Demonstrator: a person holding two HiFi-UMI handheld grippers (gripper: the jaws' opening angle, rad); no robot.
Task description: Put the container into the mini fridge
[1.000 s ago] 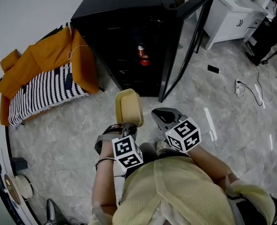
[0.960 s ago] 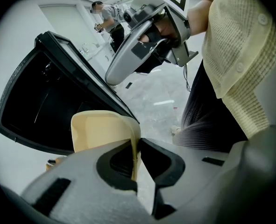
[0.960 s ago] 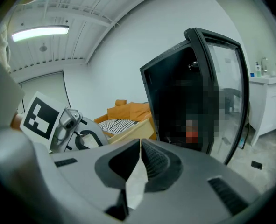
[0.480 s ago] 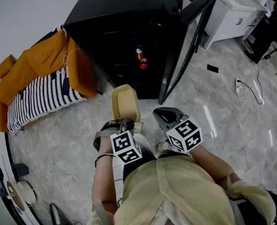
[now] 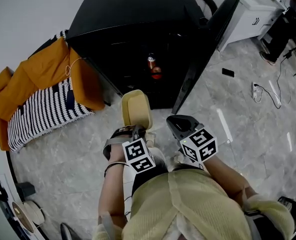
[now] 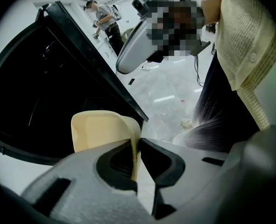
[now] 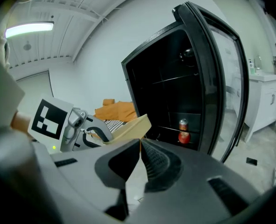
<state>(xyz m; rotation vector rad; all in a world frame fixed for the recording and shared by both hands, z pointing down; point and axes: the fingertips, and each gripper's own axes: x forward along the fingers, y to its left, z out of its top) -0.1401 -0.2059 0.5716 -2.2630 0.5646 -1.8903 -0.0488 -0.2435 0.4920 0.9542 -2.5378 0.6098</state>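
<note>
The beige container (image 5: 136,110) hangs on its side above the floor, just in front of the black mini fridge (image 5: 132,19). The fridge door (image 5: 208,49) stands open to the right. My left gripper (image 5: 135,130) is shut on the container's thin wall; in the left gripper view the wall (image 6: 135,148) is pinched between the jaws of the left gripper (image 6: 137,158). Beside it, the right gripper (image 5: 180,125) is shut on nothing, and the jaw tips of the right gripper (image 7: 140,146) meet. A can (image 5: 151,62) and a red item (image 5: 156,74) sit inside the fridge.
An orange cloth and striped blanket (image 5: 37,96) lie left of the fridge. A white cabinet (image 5: 248,14) stands behind the open door. A phone (image 5: 228,72) and cables (image 5: 260,91) lie on the floor at right. Another person (image 6: 102,20) stands far off.
The fridge has come slightly nearer in the head view. The container stays pinched in the left gripper, and the right gripper stays shut beside it.
</note>
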